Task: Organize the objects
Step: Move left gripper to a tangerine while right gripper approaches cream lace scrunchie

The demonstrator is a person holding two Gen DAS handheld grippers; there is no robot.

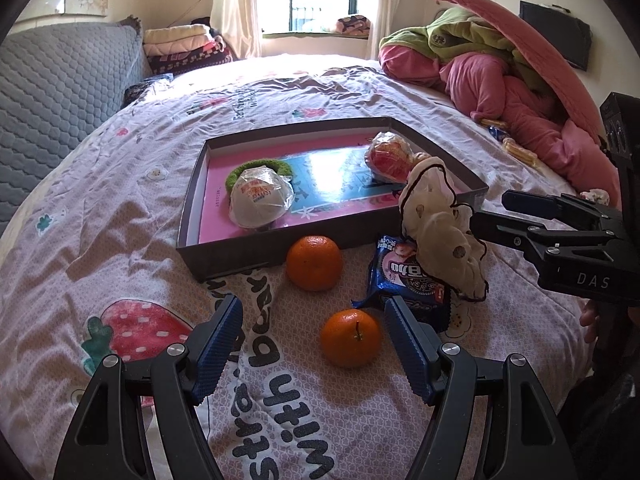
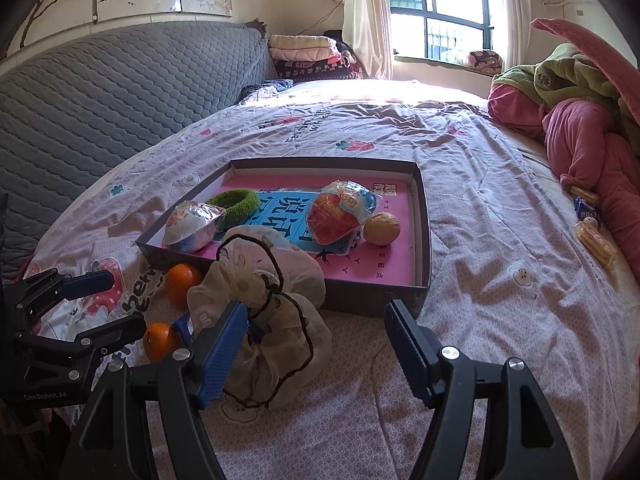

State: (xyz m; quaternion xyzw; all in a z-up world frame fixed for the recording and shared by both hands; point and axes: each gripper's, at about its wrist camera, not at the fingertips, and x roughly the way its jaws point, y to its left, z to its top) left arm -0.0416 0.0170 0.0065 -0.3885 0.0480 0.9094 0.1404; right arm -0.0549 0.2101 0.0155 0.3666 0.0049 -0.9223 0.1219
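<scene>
Scrunchie [image 2: 264, 320], cream with dark trim, lies on bedspread [image 2: 480, 280] before box [image 2: 424, 240], atop cookie packet [image 1: 404, 276]. Right gripper [image 2: 314, 344] wide, one pad touching fabric, unclamped; left gripper [image 1: 314, 344] wide, empty, near orange [image 1: 350, 338]. Risks: fabric slipping, snagging packet, nudging orange.

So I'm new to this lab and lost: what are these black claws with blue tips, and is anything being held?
Each claw is a hand-held gripper with a camera looking along its fingers, one picture per hand. The left gripper is open, with an orange on the bedspread between its fingers, not gripped. The right gripper is open too, holding nothing; a cream scrunchie lies by its left finger. A box lid holds wrapped snacks and a green hair tie.
</scene>
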